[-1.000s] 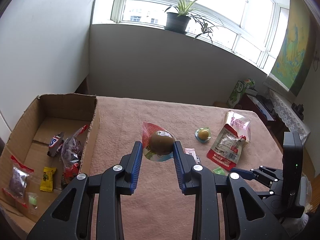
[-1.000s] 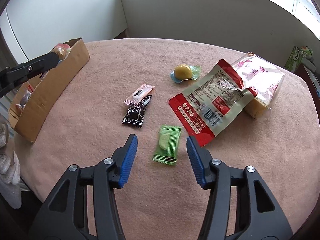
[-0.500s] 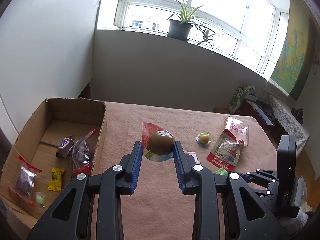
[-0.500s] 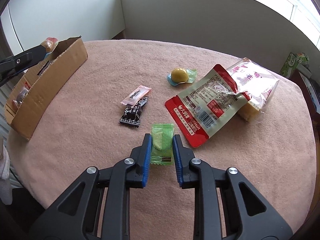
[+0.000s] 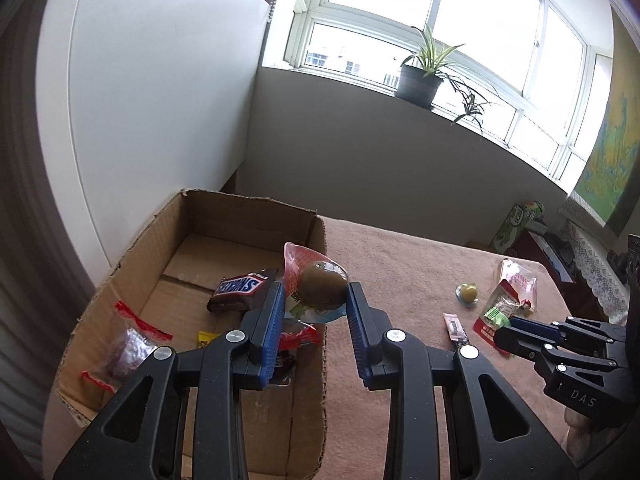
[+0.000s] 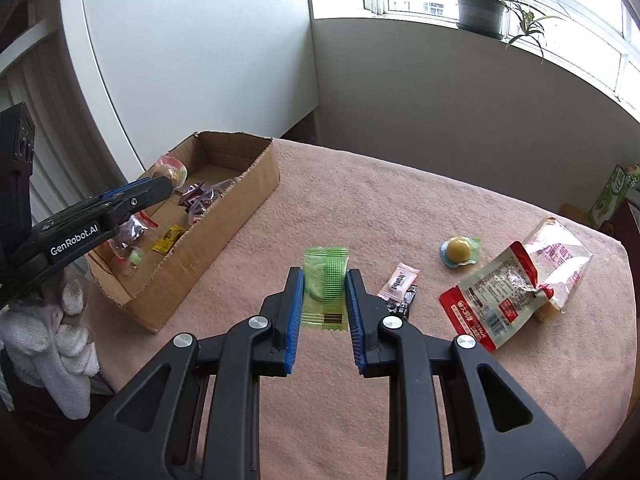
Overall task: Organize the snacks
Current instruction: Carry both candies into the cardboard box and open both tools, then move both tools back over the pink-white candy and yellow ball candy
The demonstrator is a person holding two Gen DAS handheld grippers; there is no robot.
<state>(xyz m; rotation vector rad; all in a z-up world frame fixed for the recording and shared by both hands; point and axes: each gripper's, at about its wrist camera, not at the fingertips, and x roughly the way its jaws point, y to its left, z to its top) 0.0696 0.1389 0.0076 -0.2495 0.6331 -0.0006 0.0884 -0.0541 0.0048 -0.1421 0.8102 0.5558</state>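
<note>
My left gripper (image 5: pixel 314 306) has its jaws clamped on the brown jelly cup (image 5: pixel 322 290) — it hangs above the cardboard box (image 5: pixel 248 212), over its near-right wall. My right gripper (image 6: pixel 323 300) — jaws pinching the green candy packet (image 6: pixel 325 286) — sits right of the box, lifted off the worktop (image 6: pixel 360 200).

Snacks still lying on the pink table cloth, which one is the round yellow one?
The yellow jelly cup, a round dome on a bluish-green foil base. It lies alone, between the pink candy and the red pouch, both flat wrappers.
</note>
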